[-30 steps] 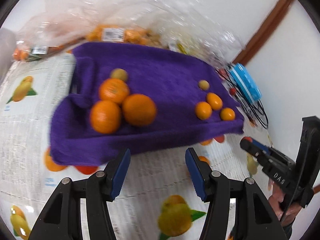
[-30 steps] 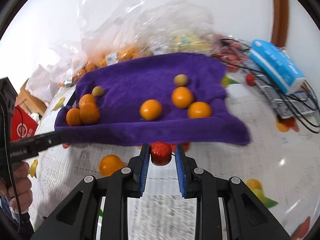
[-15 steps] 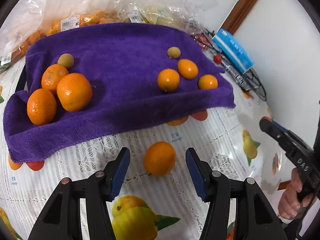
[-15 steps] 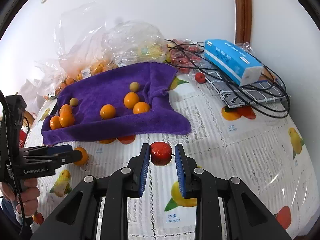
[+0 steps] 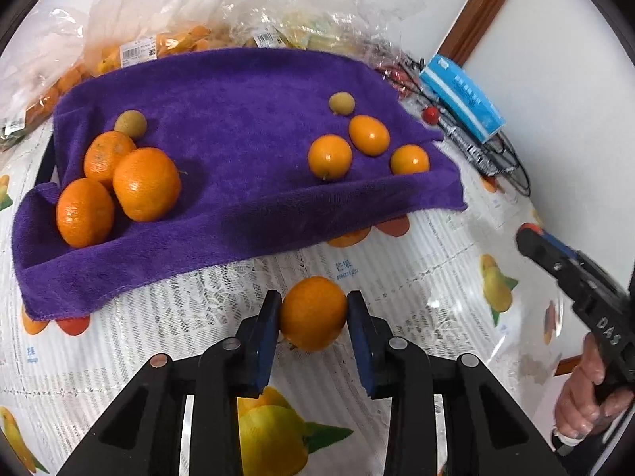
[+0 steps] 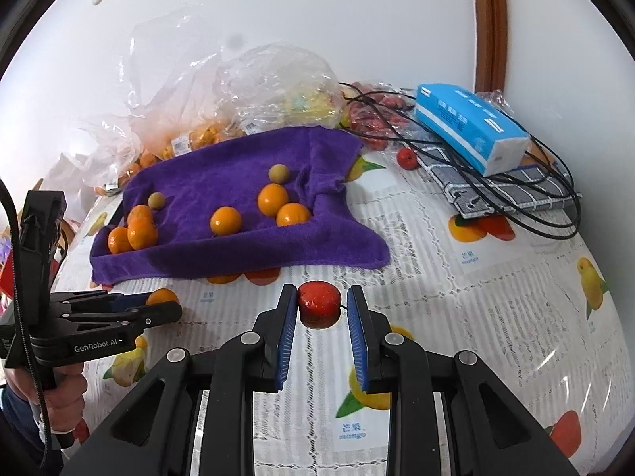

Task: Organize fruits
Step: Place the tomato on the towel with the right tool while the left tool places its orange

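A purple towel [image 5: 246, 127] lies on the table and bears three large oranges at its left [image 5: 145, 184], three small oranges at its right [image 5: 329, 156] and two small tan fruits. My left gripper [image 5: 313, 313] is shut on a loose orange [image 5: 313, 311] in front of the towel's near edge; it also shows in the right wrist view [image 6: 162, 297]. My right gripper [image 6: 320, 305] is shut on a small red fruit [image 6: 319, 303], held over the table right of the towel [image 6: 238, 198]. The right gripper also shows in the left wrist view [image 5: 533, 238].
Clear plastic bags of fruit [image 6: 222, 91] stand behind the towel. A blue tissue pack [image 6: 472, 131] lies on a checked cloth with black cables [image 6: 535, 198] at the back right. A small red fruit [image 6: 406, 157] lies near them. The fruit-print tablecloth [image 6: 456, 297] covers the table.
My left gripper moved forward and closed on the loose orange. My right gripper pulled back from the towel, still holding the red fruit.
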The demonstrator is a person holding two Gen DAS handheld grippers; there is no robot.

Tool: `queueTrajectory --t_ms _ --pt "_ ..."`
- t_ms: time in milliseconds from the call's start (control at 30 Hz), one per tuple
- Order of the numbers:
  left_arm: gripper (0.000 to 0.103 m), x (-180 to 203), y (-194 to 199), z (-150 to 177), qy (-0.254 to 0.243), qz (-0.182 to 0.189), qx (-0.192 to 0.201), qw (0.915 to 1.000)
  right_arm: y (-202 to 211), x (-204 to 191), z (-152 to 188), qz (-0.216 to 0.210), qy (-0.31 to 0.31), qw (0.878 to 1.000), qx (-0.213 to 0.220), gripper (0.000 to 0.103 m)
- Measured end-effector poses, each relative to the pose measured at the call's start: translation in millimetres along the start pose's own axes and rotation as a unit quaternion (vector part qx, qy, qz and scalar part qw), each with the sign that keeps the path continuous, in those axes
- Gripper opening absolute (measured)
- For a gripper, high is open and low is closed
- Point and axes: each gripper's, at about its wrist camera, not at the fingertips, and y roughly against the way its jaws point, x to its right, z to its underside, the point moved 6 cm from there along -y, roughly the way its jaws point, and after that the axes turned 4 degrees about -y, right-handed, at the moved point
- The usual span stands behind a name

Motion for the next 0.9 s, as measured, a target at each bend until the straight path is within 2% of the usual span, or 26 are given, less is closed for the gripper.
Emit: queueTrajectory --t_ms 267,533,700,900 --pt "0.032 -18 51 -25 0.012 -0.02 0.05 0.9985 -1 -23 -22 -0.022 0.027 0.999 0.016 0.026" --pt "0.032 -60 93 -54 0.055 -0.048 0.1 0.9923 -17 -57 -62 -0.044 0.072 0.995 0.044 0.026" --pt "0.032 -81 95 -68 0.071 -0.063 0.111 0.9893 -58 -66 -66 -0.056 0.075 0.995 0.017 0.026" --pt "0.032 -87 67 -87 0.074 -0.057 0.107 0.9898 -85 -69 -54 -0.034 0.094 0.995 -0.005 0.026"
